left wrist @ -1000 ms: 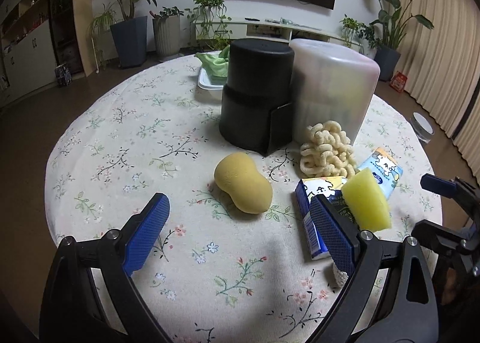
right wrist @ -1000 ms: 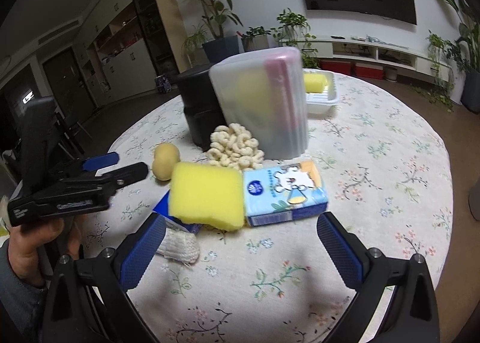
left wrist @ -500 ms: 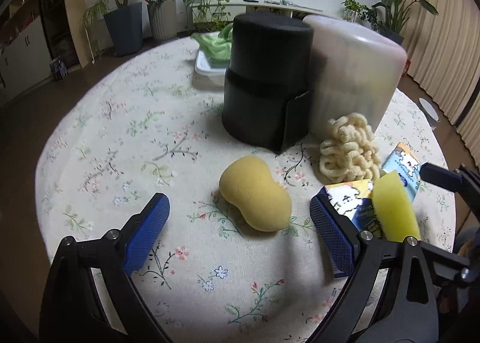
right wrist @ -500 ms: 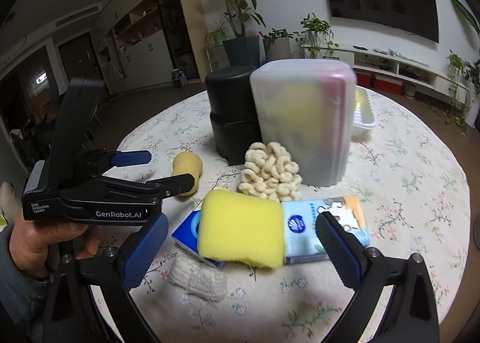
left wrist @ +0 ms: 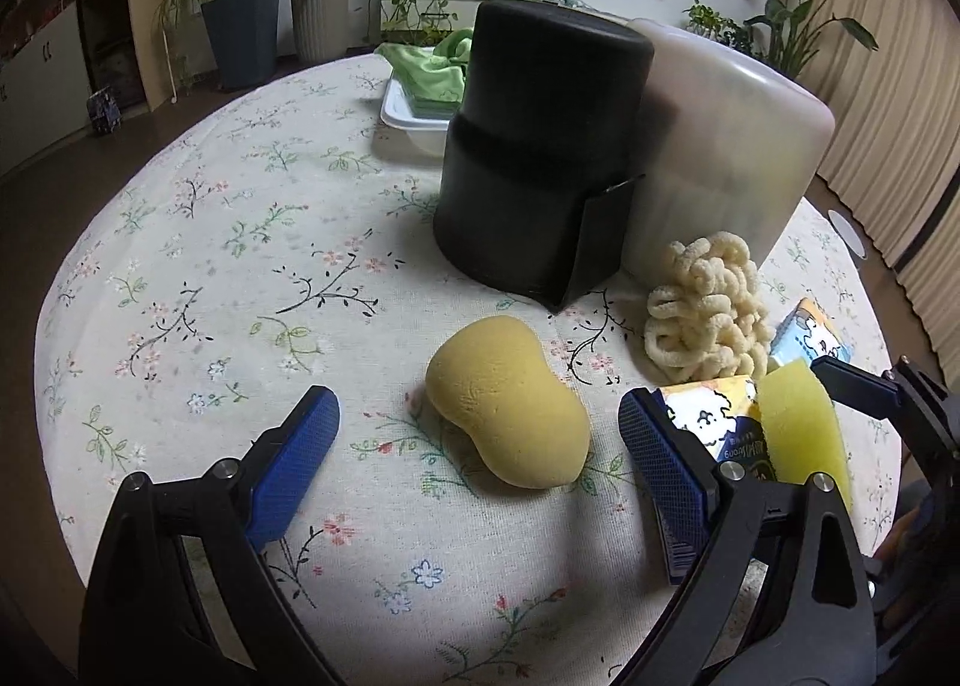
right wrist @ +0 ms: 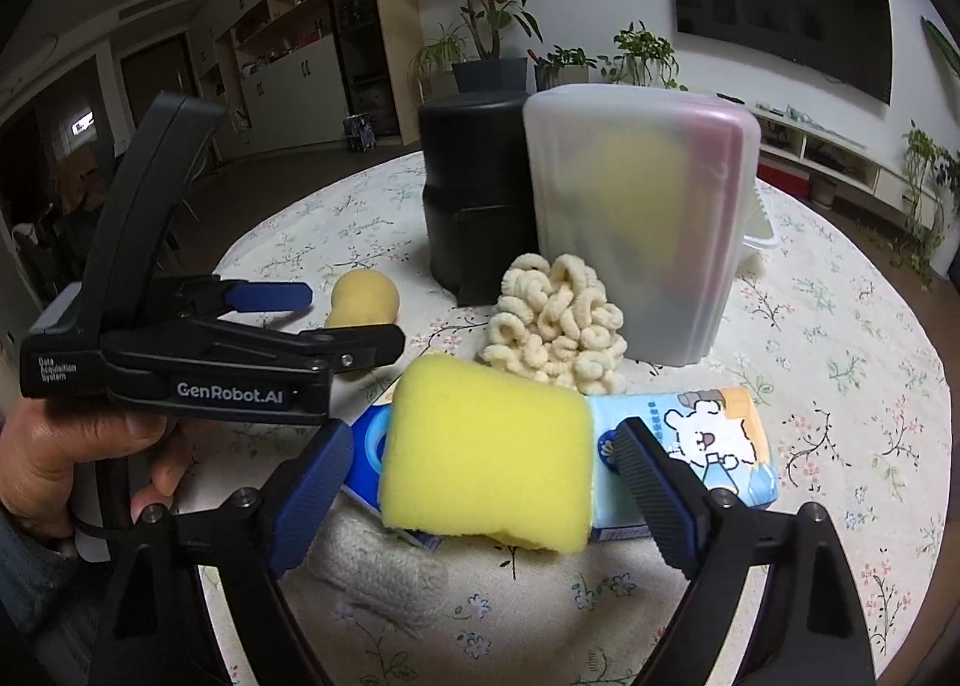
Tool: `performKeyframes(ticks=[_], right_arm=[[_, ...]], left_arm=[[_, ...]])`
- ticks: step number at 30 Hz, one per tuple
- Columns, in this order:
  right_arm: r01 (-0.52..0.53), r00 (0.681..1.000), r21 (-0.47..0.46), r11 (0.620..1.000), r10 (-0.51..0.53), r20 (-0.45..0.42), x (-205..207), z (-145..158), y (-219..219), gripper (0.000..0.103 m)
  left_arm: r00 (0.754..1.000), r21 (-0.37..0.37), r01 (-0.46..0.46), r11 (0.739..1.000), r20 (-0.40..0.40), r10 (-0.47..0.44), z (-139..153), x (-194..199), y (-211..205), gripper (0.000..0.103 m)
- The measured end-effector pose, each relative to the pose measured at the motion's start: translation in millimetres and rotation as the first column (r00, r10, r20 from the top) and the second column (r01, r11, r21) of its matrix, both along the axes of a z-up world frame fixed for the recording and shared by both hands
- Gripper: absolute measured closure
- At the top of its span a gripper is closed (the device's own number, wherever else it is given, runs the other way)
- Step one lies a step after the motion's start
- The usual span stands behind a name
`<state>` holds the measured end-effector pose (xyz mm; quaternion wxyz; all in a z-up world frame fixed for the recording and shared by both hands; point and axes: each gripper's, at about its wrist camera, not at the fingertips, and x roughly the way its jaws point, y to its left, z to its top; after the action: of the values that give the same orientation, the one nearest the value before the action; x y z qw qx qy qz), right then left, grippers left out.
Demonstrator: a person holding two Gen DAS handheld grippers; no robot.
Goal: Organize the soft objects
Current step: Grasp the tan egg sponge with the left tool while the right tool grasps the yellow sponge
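My left gripper (left wrist: pixel 480 446) is open, its blue pads on either side of a tan peanut-shaped sponge (left wrist: pixel 510 401) lying on the floral tablecloth. My right gripper (right wrist: pixel 486 470) is open around a yellow square sponge (right wrist: pixel 486 458) that rests on tissue packs (right wrist: pixel 714 446). That sponge (left wrist: pixel 801 422) also shows in the left wrist view. A cream looped scrubber (left wrist: pixel 705 314) lies behind it, and a white knitted cloth (right wrist: pixel 378 572) lies in front. The left gripper (right wrist: pixel 354 326) also shows in the right wrist view, near the tan sponge (right wrist: pixel 363 299).
A black cylindrical container (left wrist: pixel 540 158) and a frosted plastic container (left wrist: pixel 732 158) stand upright mid-table. A white tray (left wrist: pixel 408 116) with green cloth (left wrist: pixel 432 62) sits behind them. The round table's edge (left wrist: pixel 54 290) curves at the left. Plants and a TV stand line the far wall.
Both grippers have moved forward and lower. The tan sponge now sits between my left pads, and the yellow sponge now sits between my right pads. Nothing has been gripped.
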<state>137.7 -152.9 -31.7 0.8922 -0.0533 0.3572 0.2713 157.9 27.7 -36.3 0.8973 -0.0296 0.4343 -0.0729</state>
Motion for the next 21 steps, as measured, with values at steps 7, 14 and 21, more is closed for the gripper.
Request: performKeyframes(ticks=[7, 14, 21], right_arm=[[0.010, 1.000, -0.002, 1.000, -0.010, 0.007, -0.2, -1.3, 0.2, 0.014], [0.009, 1.000, -0.017, 1.000, -0.009, 0.013, 0.8, -2.2, 2.9, 0.029], [0.002, 1.000, -0.025, 1.000, -0.002, 0.026, -1.3, -2.2, 3.9, 0.039]], left_arm=[[0.999, 0.007, -0.019, 1.000, -0.027, 0.019, -4.5, 5.2, 0.8, 0.009], [0.999, 0.037, -0.031, 0.999, -0.027, 0.032, -5.0, 7.3, -1.6, 0.019], [1.000, 0.022, -0.007, 1.000, -0.012, 0.007, -2.2, 4.1, -4.1, 0.045]])
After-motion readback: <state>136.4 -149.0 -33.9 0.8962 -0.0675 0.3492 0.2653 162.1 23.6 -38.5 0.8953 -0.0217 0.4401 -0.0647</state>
